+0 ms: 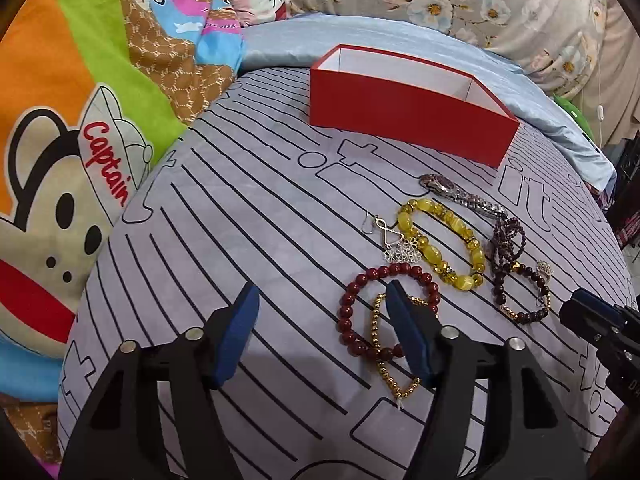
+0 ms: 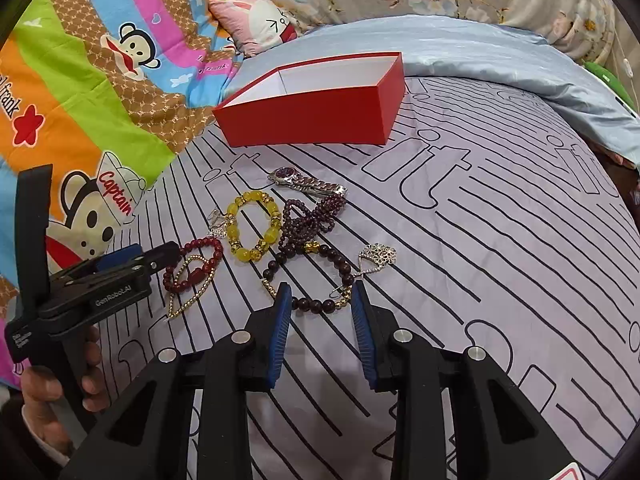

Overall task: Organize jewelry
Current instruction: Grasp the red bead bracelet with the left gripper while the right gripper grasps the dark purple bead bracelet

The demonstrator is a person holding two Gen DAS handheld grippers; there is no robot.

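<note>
The left tool [image 1: 320, 292] hangs low over the bed with its blue pads spread wide and nothing between them; its right pad [image 1: 408, 332] sits over the red bead bracelet [image 1: 348, 312] and the gold bead chain [image 1: 380, 344] that crosses through it. The right tool [image 2: 320, 292] is likewise parted and empty, its pads bracketing the near arc of the dark bead bracelet [image 2: 316, 304].

The jewelry lies in a loose cluster on the lavender striped sheet [image 2: 500, 260]. The gold bead chain is drawn into a narrow loop whose long axis runs from near the left tool away toward the red bracelet. The yellow bead bracelet [image 2: 252, 228] is an oval stretched near-to-far, just beside the red one. A silver watch [image 2: 304, 182] lies farthest out, its band running left to right with the dial at the left end in the right wrist view. A purple bead strand [image 2: 316, 216] is bunched between the watch and the dark bracelet. One silver flower earring [image 1: 400, 248] touches the yellow bracelet's left side; another [image 2: 378, 256] rests at the right edge of the dark bracelet.

The red box [image 1: 408, 116], open-topped with a white interior, stands beyond the cluster, long axis crosswise, well apart from the watch. Bare sheet stretches right of the jewelry; a cartoon monkey blanket [image 1: 60, 160] borders the left.
</note>
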